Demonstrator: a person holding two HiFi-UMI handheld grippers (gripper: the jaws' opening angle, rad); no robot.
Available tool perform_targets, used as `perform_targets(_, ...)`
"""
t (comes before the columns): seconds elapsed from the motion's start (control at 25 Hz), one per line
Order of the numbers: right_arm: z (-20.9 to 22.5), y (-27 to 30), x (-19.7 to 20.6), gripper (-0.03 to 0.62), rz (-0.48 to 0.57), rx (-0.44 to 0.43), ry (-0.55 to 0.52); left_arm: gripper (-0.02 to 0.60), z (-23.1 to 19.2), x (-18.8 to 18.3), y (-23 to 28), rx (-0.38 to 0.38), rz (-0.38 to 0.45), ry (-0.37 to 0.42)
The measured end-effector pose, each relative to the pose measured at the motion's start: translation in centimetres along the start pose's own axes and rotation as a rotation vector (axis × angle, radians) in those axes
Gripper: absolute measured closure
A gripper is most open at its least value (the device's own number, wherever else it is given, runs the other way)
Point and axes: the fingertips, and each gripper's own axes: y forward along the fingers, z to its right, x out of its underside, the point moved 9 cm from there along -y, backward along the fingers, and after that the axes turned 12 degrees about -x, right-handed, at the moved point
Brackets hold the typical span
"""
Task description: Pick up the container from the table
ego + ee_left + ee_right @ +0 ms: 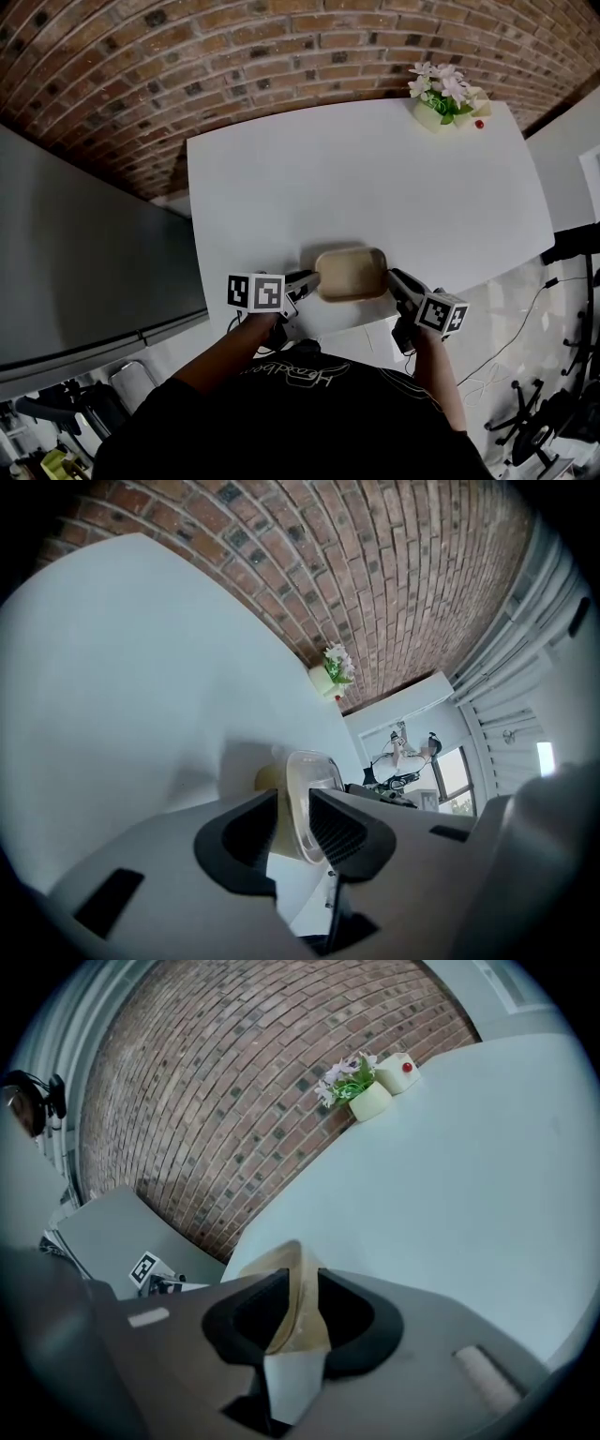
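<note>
While both tongs are pinching its short ends, container [352, 274]: tan, shallow and round-cornered, sitting close to the tabletop's near edge; whether its base is touching the surface cannot be told.
Left tongs [292, 822]: jaws clamping the container's left rim, its thin wall standing edge-on between the two dark pads.
Right tongs [298, 1312]: jaws gripping the container's right rim, the tan wall filling the narrow gap between them.
Tabletop [356, 178]: white, stretching as open surface from the container to the far edge.
Far edge: lying against the brick wall [281, 47].
Near edge: running just behind the container, right in front of the person's body, with both tongs reaching in over it.
Left edge: running alongside a large grey flat surface [75, 253]; whether the two are touching cannot be told.
Right edge: dropping off to pale floor [511, 281], where a wheeled black base [539, 417] is standing.
Flower pot [441, 105]: standing at the far right corner, well apart from the container.
Small white item with a red dot [479, 124]: sitting just beside the flower pot, nearer the corner.
Open room: spreading wide beyond and to both sides of the container, tightening only toward the near edge.
</note>
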Motion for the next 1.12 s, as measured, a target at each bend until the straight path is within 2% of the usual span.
perform_targets(0.12,0.6,0.2,0.3,0.508,0.0,0.013,0.014,0.495,-0.4,0.0,0.3,-0.01,-0.016,-0.004)
perform_targets(0.4,0.9,0.7,0.4,0.508,0.015,-0.04,0.084,0.497,-0.8,-0.1,1.1,-0.026,-0.029,-0.043)
perform_targets(0.64,1.2,0.8,0.5,0.51,0.033,-0.063,0.139,0.497,-0.9,-0.1,1.3,-0.01,-0.037,-0.078)
perform_targets(1.12,1.4,0.8,0.9,0.524,0.073,-0.095,0.207,0.505,-0.9,0.0,1.5,0.003,-0.029,-0.089)
